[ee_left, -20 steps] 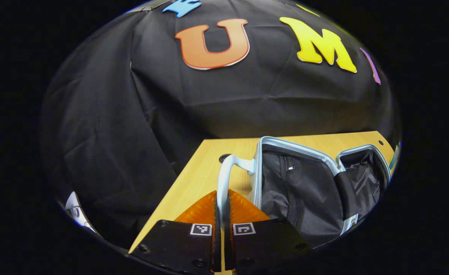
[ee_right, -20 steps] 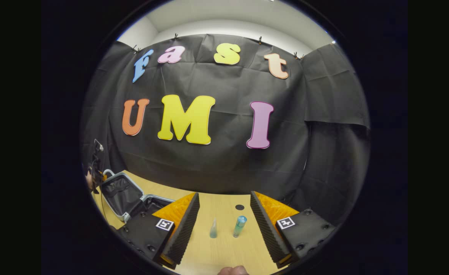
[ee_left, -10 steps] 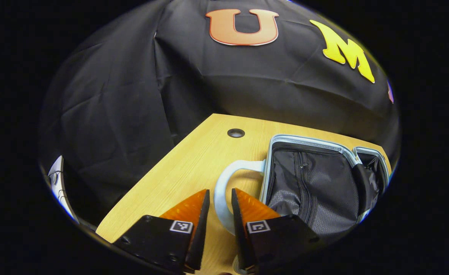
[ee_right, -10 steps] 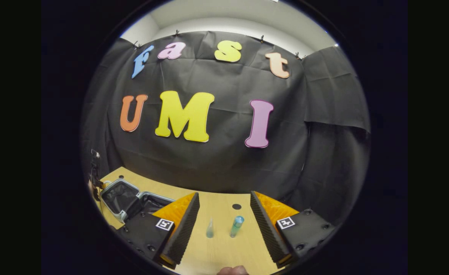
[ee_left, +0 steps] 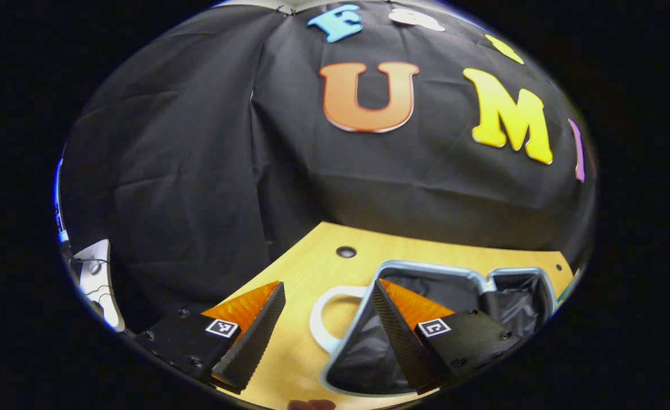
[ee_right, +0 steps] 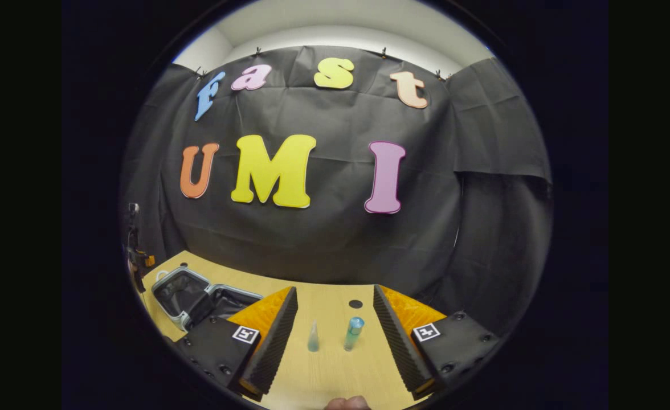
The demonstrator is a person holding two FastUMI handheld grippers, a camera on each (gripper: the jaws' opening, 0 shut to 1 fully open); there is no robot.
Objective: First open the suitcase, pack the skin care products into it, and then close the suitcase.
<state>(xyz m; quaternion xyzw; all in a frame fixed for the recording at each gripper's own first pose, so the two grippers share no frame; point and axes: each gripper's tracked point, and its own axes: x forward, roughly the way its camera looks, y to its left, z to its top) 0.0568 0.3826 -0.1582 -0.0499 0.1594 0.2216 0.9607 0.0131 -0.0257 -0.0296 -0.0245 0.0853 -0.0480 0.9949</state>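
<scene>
Black cloth backs the wooden table [ee_right: 335, 370] on every side I can see, and the suitcase [ee_right: 198, 296] lies on it spread open, lid flat, its dark lining facing up. So I judge the opening step done and the packing about to begin. My left gripper [ee_left: 326, 327] hangs over the case's near end with its fingers apart and nothing between them, the white handle [ee_left: 322, 319] lying on the table below the gap. My right gripper [ee_right: 335, 336] is spread wide too and holds nothing, pointed at the two skin care products: a small clear tube [ee_right: 313, 337] and a teal-capped bottle [ee_right: 353, 333], both upright, near each other but apart. Next I should close on one without tipping its neighbour. Bare wood lies around them, and the case sits well off to their left.
</scene>
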